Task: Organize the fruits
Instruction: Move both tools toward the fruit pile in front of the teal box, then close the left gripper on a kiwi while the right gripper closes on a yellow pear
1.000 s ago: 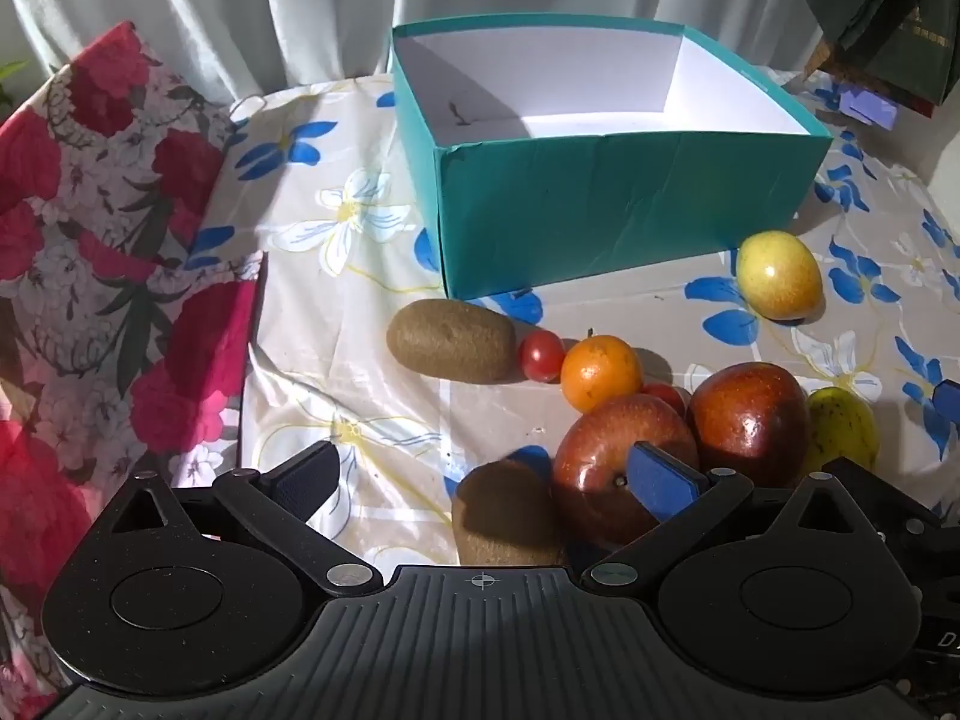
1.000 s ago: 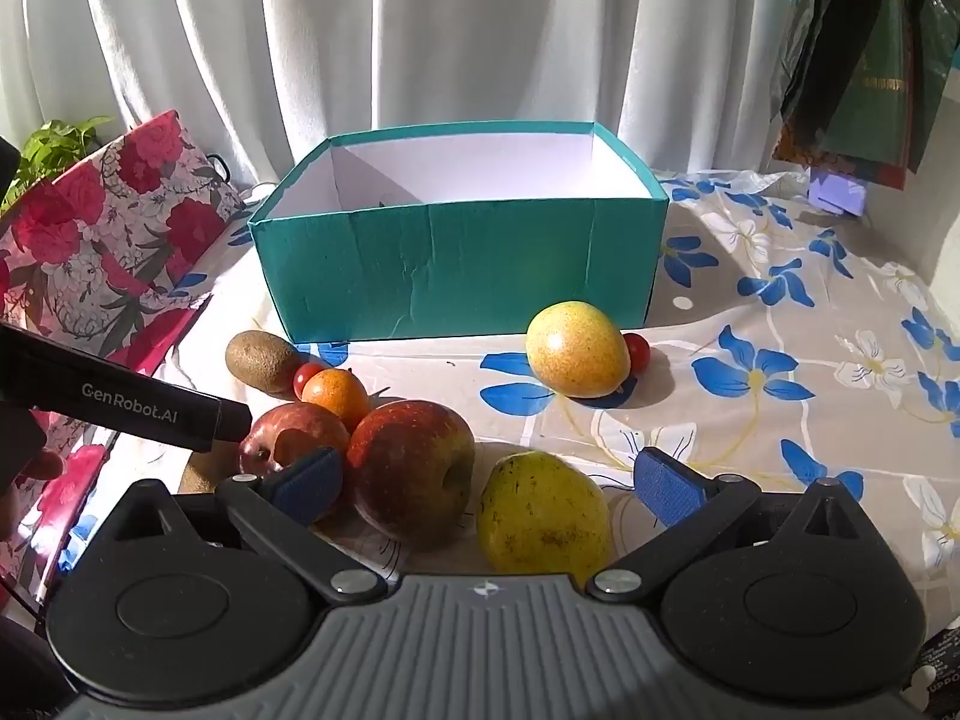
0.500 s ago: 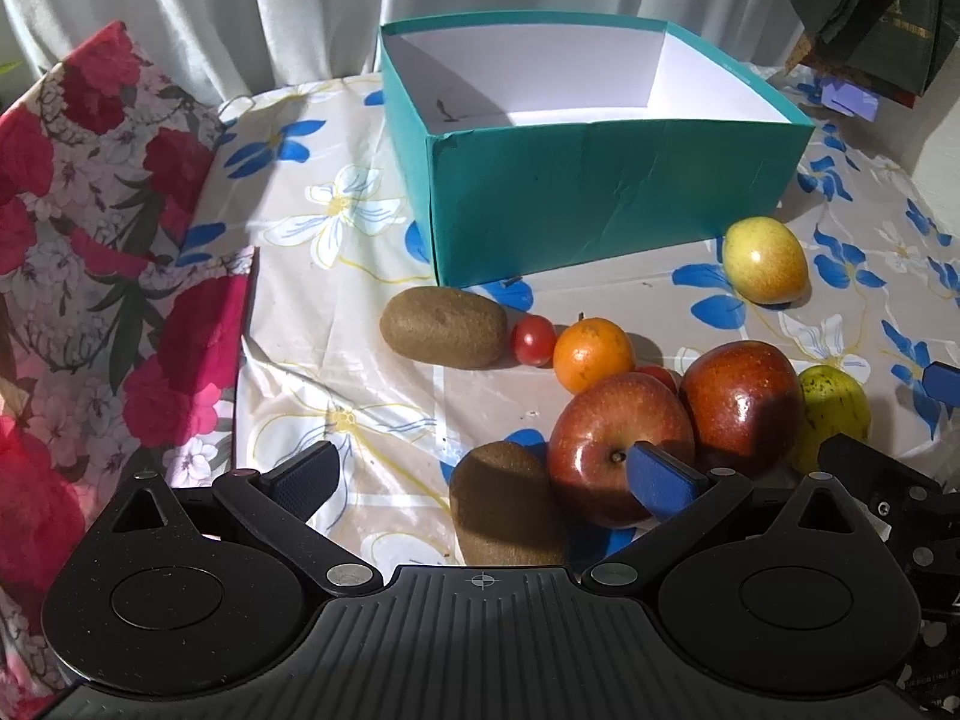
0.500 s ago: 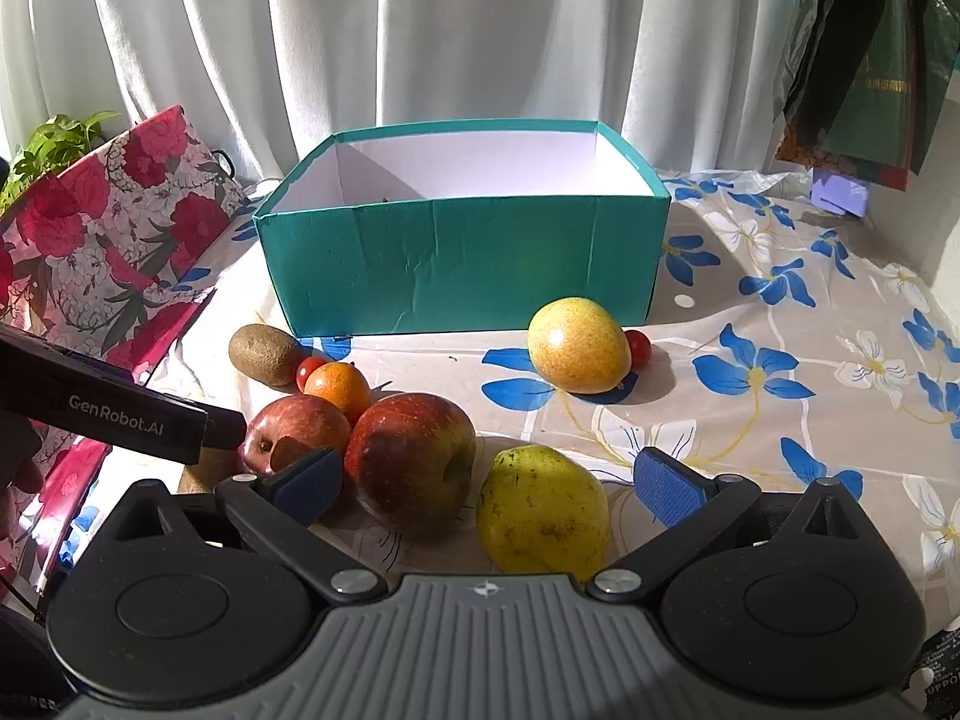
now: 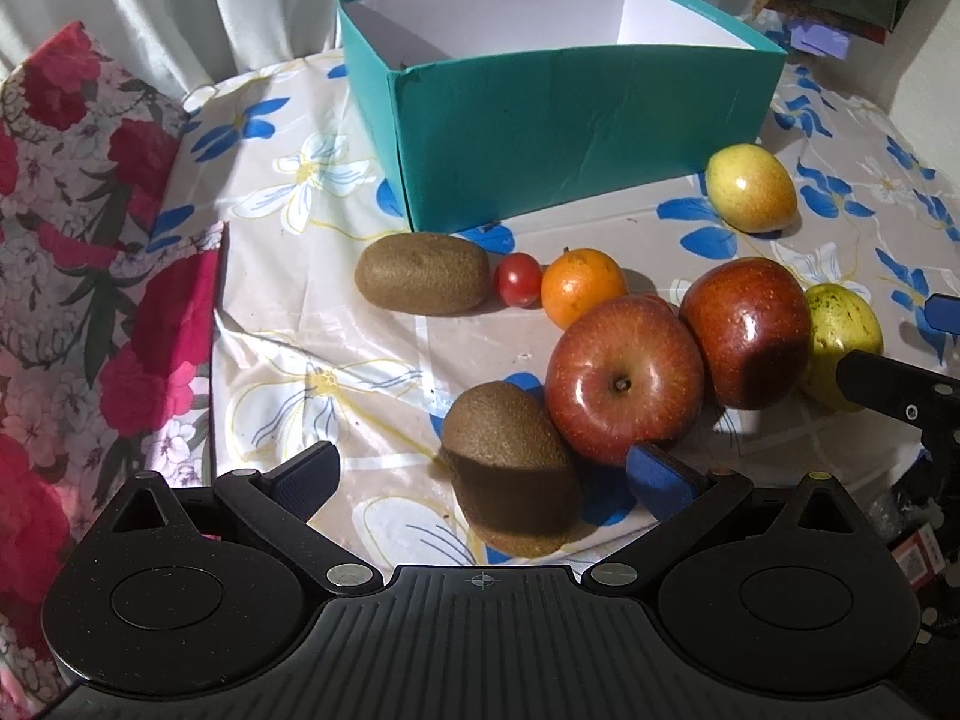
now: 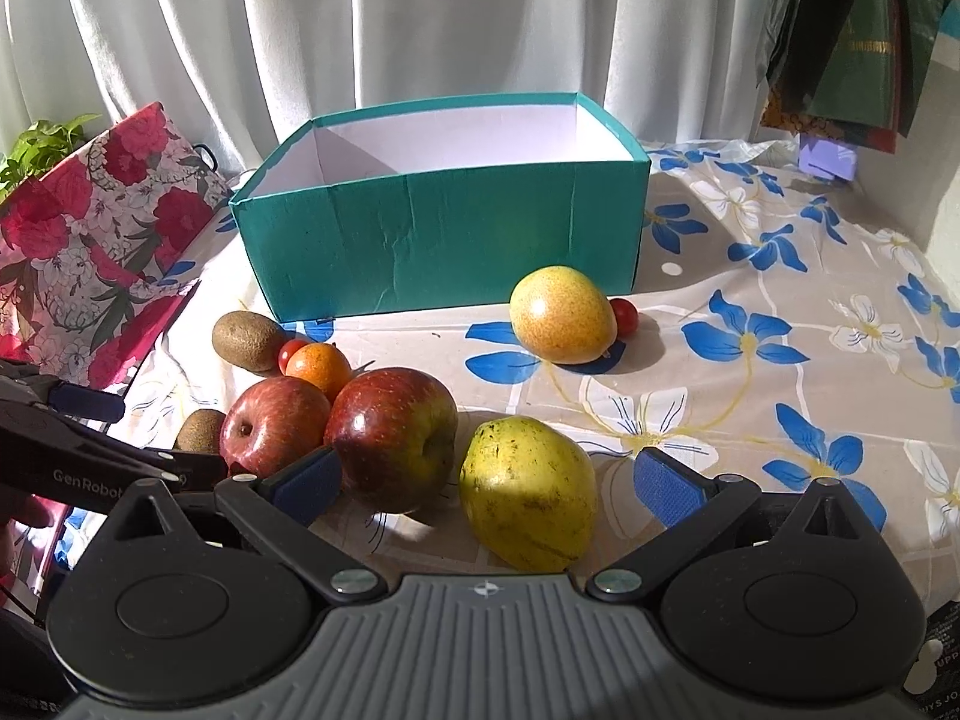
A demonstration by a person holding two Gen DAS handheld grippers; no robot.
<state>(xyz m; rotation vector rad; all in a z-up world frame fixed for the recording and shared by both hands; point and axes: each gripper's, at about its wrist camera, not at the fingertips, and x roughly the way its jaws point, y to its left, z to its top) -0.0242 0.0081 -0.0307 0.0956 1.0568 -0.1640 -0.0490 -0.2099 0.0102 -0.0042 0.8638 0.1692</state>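
An empty teal box (image 5: 564,120) stands at the back of the floral table, also in the right wrist view (image 6: 444,228). In front lie two kiwis (image 5: 423,273) (image 5: 510,456), a cherry tomato (image 5: 517,279), an orange (image 5: 583,294), two red apples (image 5: 624,378) (image 5: 747,330), a green-yellow pear (image 6: 528,492) and a yellow-red mango (image 6: 561,313) with a second tomato (image 6: 624,317). My left gripper (image 5: 483,477) is open around the near kiwi. My right gripper (image 6: 489,483) is open, with the pear between its fingers.
A red floral bag (image 5: 78,252) stands at the table's left edge. White curtains hang behind the box. Dark bags (image 6: 852,30) hang at the upper right, with a small purple item (image 6: 827,159) below them.
My left gripper has pulled back and to the left, so the near kiwi now sits between its fingers. My right gripper has shifted slightly, still framing the pear.
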